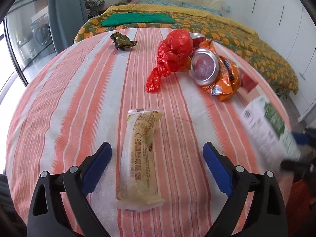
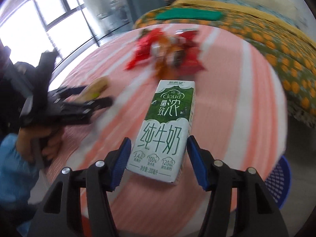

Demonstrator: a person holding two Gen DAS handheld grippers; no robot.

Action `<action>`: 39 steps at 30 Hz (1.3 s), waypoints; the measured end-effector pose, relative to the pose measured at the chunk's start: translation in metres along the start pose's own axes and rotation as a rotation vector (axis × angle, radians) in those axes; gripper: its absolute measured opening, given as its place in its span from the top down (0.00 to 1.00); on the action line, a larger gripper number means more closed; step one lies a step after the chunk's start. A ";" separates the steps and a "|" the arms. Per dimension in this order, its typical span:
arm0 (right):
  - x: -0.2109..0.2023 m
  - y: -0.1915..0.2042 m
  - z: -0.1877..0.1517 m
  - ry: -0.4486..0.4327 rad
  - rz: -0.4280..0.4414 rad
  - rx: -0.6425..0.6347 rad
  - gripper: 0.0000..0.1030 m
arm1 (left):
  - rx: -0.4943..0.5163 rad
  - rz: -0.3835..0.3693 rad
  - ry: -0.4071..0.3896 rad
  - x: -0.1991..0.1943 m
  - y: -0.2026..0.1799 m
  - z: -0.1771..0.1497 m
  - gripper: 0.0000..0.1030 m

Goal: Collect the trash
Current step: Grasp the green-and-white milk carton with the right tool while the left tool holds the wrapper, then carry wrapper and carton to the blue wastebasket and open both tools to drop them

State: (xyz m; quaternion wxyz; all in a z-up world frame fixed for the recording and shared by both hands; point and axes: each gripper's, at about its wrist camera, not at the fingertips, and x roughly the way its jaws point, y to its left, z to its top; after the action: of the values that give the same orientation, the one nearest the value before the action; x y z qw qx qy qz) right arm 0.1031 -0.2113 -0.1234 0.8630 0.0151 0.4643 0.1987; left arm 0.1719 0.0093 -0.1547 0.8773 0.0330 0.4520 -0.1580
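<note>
While the left tongs (image 1: 157, 154) stood spread wide over the striped cloth surface (image 1: 59, 102), a long bread wrapper (image 1: 140, 154) of crinkly clear film lay between their blue pads (image 1: 96, 169), touched by neither. To take it well, I judged they should drop lower and close across its narrow middle, since soft film slips and crushes. Farther off lay a twisted red plastic bag (image 1: 171, 53), a dented aluminium can (image 1: 204, 66) on an orange foil snack packet (image 1: 227, 83), and a crumpled dark wrapper (image 1: 122, 41).

In the right wrist view, the right tongs (image 2: 159, 158) gripped a stiff rectangular milk carton (image 2: 167, 126) by its lower end, pads on both sides, lifted off the cloth. The surroundings were smeared with motion. A blue mesh basket (image 2: 280, 179) sat low at the right; I judged the carton should be kept firmly held and let go only above it.
</note>
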 end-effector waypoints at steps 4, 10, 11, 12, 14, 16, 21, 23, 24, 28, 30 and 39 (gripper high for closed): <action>-0.003 0.007 -0.003 -0.004 -0.025 -0.030 0.40 | 0.007 -0.069 -0.004 -0.012 0.010 -0.011 0.10; -0.008 -0.014 0.001 -0.002 -0.069 0.061 0.25 | 0.075 -0.060 0.015 -0.025 0.011 -0.015 0.10; -0.009 -0.012 0.004 -0.006 -0.065 0.062 0.24 | 0.076 -0.053 0.014 -0.026 0.012 -0.011 0.10; -0.010 -0.008 0.007 -0.010 -0.063 0.054 0.24 | 0.075 -0.040 0.015 -0.026 0.013 -0.008 0.10; -0.007 0.004 0.017 0.008 -0.072 0.004 0.22 | 0.063 -0.022 0.022 -0.024 0.015 -0.001 0.10; 0.001 0.011 0.026 0.044 -0.094 -0.036 0.22 | 0.048 -0.027 0.036 -0.021 0.017 0.005 0.12; 0.019 0.015 0.038 0.116 -0.139 -0.080 0.53 | 0.052 -0.012 0.096 -0.006 0.016 0.009 0.29; 0.016 0.017 0.038 0.104 -0.152 -0.091 0.53 | 0.070 0.020 0.089 -0.005 0.013 0.008 0.38; 0.015 0.017 0.036 0.092 -0.150 -0.093 0.53 | 0.076 0.026 0.083 -0.005 0.012 0.007 0.42; 0.004 0.018 0.029 0.048 -0.127 -0.075 0.53 | 0.059 0.013 0.069 -0.009 0.013 0.006 0.73; 0.000 0.015 0.028 0.029 -0.114 -0.058 0.53 | 0.051 0.013 0.061 -0.011 0.012 0.006 0.77; -0.024 -0.003 0.027 -0.066 -0.010 0.043 0.53 | 0.056 -0.097 -0.004 -0.038 -0.032 -0.001 0.81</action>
State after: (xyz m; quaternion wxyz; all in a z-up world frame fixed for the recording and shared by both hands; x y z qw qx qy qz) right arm 0.1139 -0.2179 -0.0901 0.8783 0.0378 0.4396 0.1841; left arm 0.1405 -0.0111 -0.1218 0.8683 0.0353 0.4465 -0.2130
